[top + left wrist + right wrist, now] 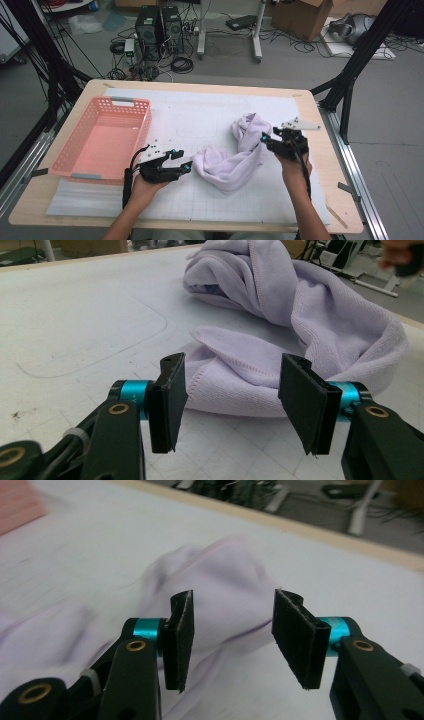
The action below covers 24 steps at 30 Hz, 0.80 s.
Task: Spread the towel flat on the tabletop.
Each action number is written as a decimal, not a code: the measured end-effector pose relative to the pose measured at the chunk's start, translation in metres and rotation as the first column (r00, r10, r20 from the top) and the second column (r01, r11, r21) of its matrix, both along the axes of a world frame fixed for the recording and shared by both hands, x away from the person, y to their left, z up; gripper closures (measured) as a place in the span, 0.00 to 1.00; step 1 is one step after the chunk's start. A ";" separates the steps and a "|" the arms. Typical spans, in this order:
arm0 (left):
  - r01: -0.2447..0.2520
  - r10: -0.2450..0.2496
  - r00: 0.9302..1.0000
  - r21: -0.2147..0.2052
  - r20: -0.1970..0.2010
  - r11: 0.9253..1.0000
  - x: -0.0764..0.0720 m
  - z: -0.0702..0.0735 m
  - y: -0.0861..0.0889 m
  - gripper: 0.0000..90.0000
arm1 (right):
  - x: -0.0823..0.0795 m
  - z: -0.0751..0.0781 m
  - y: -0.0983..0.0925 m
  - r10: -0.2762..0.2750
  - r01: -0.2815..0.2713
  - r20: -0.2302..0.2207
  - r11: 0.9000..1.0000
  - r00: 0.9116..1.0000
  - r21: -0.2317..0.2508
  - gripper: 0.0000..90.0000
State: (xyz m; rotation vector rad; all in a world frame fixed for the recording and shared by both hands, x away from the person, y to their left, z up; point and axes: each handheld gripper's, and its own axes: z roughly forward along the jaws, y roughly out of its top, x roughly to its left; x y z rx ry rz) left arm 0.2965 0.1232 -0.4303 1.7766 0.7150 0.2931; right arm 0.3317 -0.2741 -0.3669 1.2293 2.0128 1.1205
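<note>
- Towel (235, 155), pale lilac, lies crumpled on the white mat (200, 125) near the middle of the table (345, 210), a little toward its right edge.
- It runs in a loose curved band: one bunched end sits toward the far right, the other spreads flat toward my near side.
- From the left gripper view I see the towel (280, 340) folded over itself, a hemmed corner lying on top close in front of the tongs.
- My left tongs (186, 161) sit just beside the towel's near-left end, pointing at it from the left.
- In the left gripper view those tongs (232, 400) stand partly apart, with the towel's edge seen through the gap but beyond the pads; I see no pad pressing on cloth.
- My right tongs (266, 139) are at the towel's far-right bunch, coming in from the right edge side.
- In the right gripper view these tongs (232, 637) are apart, and the towel (220, 590) lies past them, blurred; nothing is clamped between the pads.
- I cannot tell from the high view whether the right tips touch the cloth.
- A pink basket (100, 140) stands along the table's left edge, well apart from the towel, its open top showing a bare floor.
- My left hand (145, 187) is just beside the basket's near-right corner.
</note>
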 end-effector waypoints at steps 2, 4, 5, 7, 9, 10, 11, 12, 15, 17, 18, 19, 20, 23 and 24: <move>0.000 0.000 1.000 0.000 0.002 1.000 0.000 0.000 0.000 0.50 | -0.018 -0.010 0.006 0.037 -0.036 -0.015 0.999 0.999 0.017 0.54; -0.002 0.002 1.000 -0.001 -0.001 1.000 0.000 0.000 0.000 0.50 | -0.032 -0.020 0.012 0.083 -0.081 -0.035 0.995 0.996 0.049 0.51; -0.004 0.004 1.000 0.000 -0.002 1.000 0.000 0.000 0.000 0.50 | -0.037 -0.023 0.015 0.096 -0.093 -0.049 0.994 0.994 0.062 0.48; -0.004 0.004 1.000 -0.005 0.000 1.000 0.000 0.000 0.000 0.50 | -0.041 -0.030 0.022 0.131 -0.123 -0.094 0.989 0.987 0.088 0.49; -0.002 0.002 1.000 -0.001 0.005 1.000 0.000 0.001 -0.001 0.51 | -0.043 -0.037 0.028 0.172 -0.166 -0.154 0.985 0.973 0.054 0.63; -0.001 0.001 1.000 0.001 0.005 1.000 0.000 0.001 -0.001 0.51 | -0.043 -0.040 0.029 0.190 -0.188 -0.167 0.982 0.967 0.031 0.74; -0.004 0.004 1.000 0.001 0.004 1.000 0.000 0.001 0.000 0.51 | -0.043 -0.042 0.027 0.211 -0.210 -0.185 0.977 0.960 0.029 0.87; -0.006 0.006 1.000 -0.002 0.002 1.000 0.000 0.001 0.000 0.51 | -0.043 -0.044 0.024 0.227 -0.227 -0.188 0.974 0.955 0.025 0.94; -0.011 0.011 1.000 0.002 0.005 1.000 0.000 0.001 0.000 0.51 | -0.051 -0.044 0.010 0.216 -0.219 -0.157 0.976 0.964 -0.001 0.96; -0.010 0.010 1.000 0.007 0.004 1.000 -0.001 0.001 0.000 0.51 | -0.061 -0.043 -0.002 0.176 -0.185 -0.132 0.981 0.975 -0.060 0.97; -0.010 0.009 1.000 0.009 0.006 1.000 -0.001 0.001 -0.001 0.52 | -0.065 -0.042 -0.009 0.159 -0.169 -0.119 0.982 0.980 -0.084 0.97; -0.009 0.009 1.000 0.008 0.006 1.000 -0.001 0.001 -0.002 0.52 | -0.068 -0.041 -0.016 0.133 -0.145 -0.112 0.984 0.985 -0.105 0.97; -0.008 0.008 1.000 0.007 0.008 1.000 -0.001 0.001 -0.003 0.52 | -0.071 -0.040 -0.023 0.105 -0.118 -0.102 0.985 0.989 -0.123 0.97; -0.021 0.021 1.000 0.021 0.018 1.000 -0.001 0.003 -0.006 0.52 | -0.076 -0.040 -0.039 0.026 -0.042 -0.090 0.983 0.996 -0.178 0.97; -0.027 0.026 0.999 0.018 0.021 0.999 -0.001 0.004 -0.007 0.51 | -0.078 -0.040 -0.043 0.004 -0.019 -0.085 0.983 0.996 -0.181 0.94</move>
